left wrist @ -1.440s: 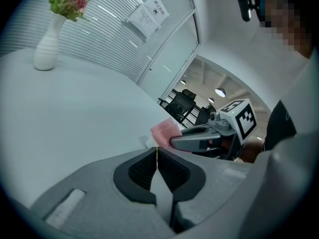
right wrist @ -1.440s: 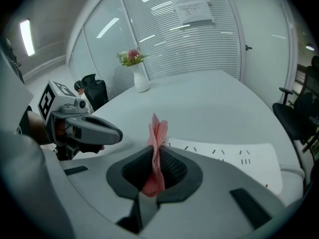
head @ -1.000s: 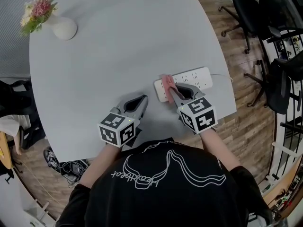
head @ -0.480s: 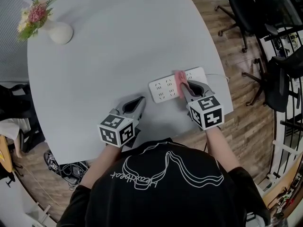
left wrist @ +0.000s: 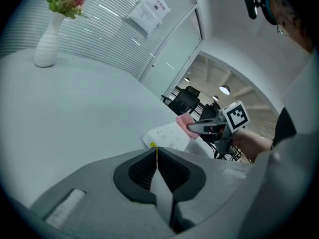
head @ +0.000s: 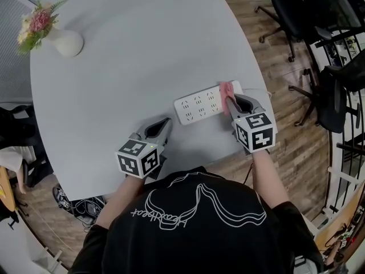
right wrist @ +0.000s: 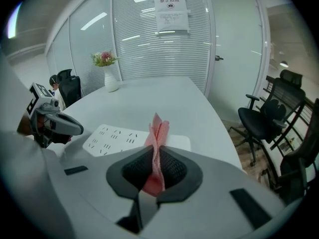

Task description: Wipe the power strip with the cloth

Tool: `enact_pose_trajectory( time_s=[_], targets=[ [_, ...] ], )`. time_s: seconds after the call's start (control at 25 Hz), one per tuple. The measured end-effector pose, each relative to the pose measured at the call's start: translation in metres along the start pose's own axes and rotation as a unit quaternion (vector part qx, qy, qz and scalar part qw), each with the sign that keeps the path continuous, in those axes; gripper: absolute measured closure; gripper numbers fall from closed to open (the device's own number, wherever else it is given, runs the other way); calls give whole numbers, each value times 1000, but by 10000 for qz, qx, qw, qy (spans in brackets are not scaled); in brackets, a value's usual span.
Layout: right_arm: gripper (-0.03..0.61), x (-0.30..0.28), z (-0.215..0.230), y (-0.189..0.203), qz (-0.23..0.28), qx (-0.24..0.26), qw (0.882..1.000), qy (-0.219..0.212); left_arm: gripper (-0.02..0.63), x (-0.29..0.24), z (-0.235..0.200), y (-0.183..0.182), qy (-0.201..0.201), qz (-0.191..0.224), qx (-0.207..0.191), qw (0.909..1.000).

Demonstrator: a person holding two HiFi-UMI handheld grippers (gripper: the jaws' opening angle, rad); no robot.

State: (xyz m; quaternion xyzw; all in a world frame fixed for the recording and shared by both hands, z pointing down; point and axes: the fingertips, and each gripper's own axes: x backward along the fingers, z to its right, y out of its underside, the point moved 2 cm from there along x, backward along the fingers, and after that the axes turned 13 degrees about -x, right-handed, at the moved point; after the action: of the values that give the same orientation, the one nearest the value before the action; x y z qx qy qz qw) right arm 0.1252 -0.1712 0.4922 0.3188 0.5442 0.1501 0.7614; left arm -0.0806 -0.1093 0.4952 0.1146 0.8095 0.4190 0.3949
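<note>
My right tool (head: 231,99) pinches the cloth (head: 227,89) on the strip (head: 197,106), far right. My left tool (head: 162,125) is closed, empty. Nothing holds the strip, so it may slide.

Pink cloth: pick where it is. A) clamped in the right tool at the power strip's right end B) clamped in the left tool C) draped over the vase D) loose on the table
A: the pink cloth sits pinched in the right tool, over the right end of the power strip.

Head view overhead — all share the power strip (head: 197,107)
</note>
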Motion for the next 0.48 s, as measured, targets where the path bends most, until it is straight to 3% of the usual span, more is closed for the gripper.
enact_pose_trajectory(
  time_s=[0.48],
  targets=[
    [538, 15, 50, 1, 76, -152, 9985, 525, 597, -1, 0, 4, -61, -33, 18, 10000]
  ],
)
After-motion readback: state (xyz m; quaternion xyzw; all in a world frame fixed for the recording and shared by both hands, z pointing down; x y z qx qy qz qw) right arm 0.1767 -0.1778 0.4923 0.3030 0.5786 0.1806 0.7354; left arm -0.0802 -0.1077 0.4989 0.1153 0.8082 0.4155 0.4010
